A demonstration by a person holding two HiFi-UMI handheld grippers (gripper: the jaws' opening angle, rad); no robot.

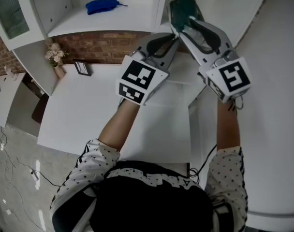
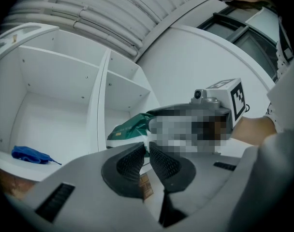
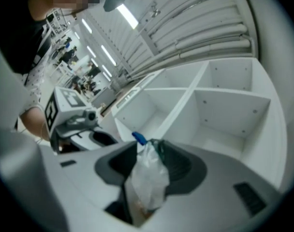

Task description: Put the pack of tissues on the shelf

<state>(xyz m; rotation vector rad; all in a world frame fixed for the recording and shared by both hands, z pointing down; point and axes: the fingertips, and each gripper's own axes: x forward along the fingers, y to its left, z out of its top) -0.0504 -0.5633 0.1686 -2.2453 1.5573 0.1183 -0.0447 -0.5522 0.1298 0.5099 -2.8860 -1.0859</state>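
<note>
White shelf (image 1: 113, 25) filled the top of the head view, w/ a blue item (image 1: 102, 5) lying in its left compt. and a brick wall (image 1: 103, 46) showing under the board. The pack of tissues (image 1: 183, 6), dark green, sat at the front of the next compt., just right of the divider, w/ the R claw (image 1: 185, 17) around it, jaws spread. The L claw (image 1: 172, 38) reached in just beside and below, its tips near the R one's. Lower down lay the white tabletop (image 1: 89, 115), carrying a small flower vase (image 1: 55, 57) and a picture frame (image 1: 82, 67) near its far left corner, well apart from both claws. Left gripper view: the L claw's jaws were nearly together, only a thin slit btw. the ribbed pads, nothing in it. Beyond them the green pack (image 2: 130, 128) lay in the compt. right of the divider, and the blue item (image 2: 30, 154) in the compt. left of it. Right gripper view: the R claw's jaws stood wide apart, w/ the pack's clear-wrapped end (image 3: 147, 178) btw. them but not squeezed, so the claw was open, not gripping. White shelf compts. lay beyond, and the L claw's body showed at left.
</note>
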